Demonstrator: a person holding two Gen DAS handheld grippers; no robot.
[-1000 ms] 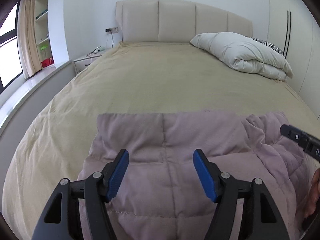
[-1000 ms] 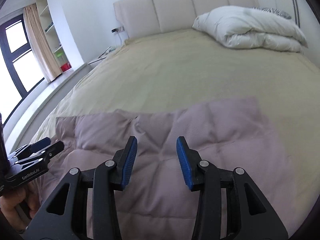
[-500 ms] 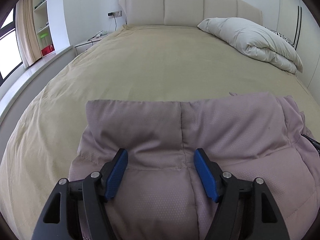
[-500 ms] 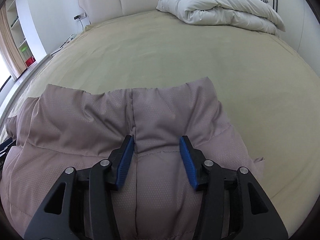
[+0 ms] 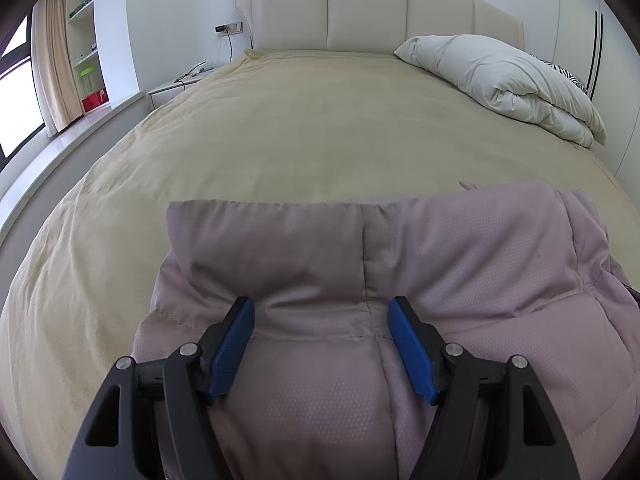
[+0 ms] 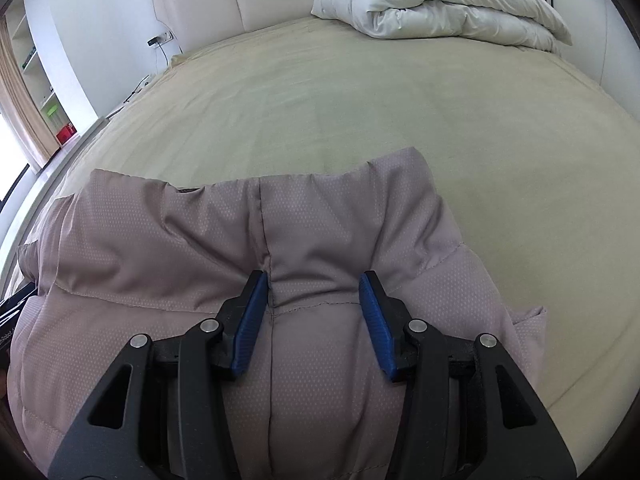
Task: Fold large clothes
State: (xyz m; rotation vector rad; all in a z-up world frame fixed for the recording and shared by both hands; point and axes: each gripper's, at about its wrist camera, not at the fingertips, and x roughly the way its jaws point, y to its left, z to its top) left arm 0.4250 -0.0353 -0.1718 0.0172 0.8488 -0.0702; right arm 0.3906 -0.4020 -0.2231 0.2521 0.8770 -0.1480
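Note:
A mauve quilted padded garment (image 5: 360,264) lies on the near end of the bed, its straight edge facing the headboard. It also shows in the right wrist view (image 6: 248,240). My left gripper (image 5: 322,320) is open, its blue pads straddling a raised fold of the garment's left part. My right gripper (image 6: 314,292) is open, its blue pads on either side of a bunched fold by a vertical seam on the garment's right part. Neither gripper's jaws have closed on the cloth.
The bed has a tan cover (image 5: 320,128) and a cream headboard (image 5: 368,4). A folded white duvet (image 5: 504,84) lies at the far right. A bedside table (image 5: 172,90), window ledge and shelves stand at the left.
Both grippers have come down and forward onto the garment, which now bulges up between the pads. The garment's far edge has bunched closer. Both grippers stay open.

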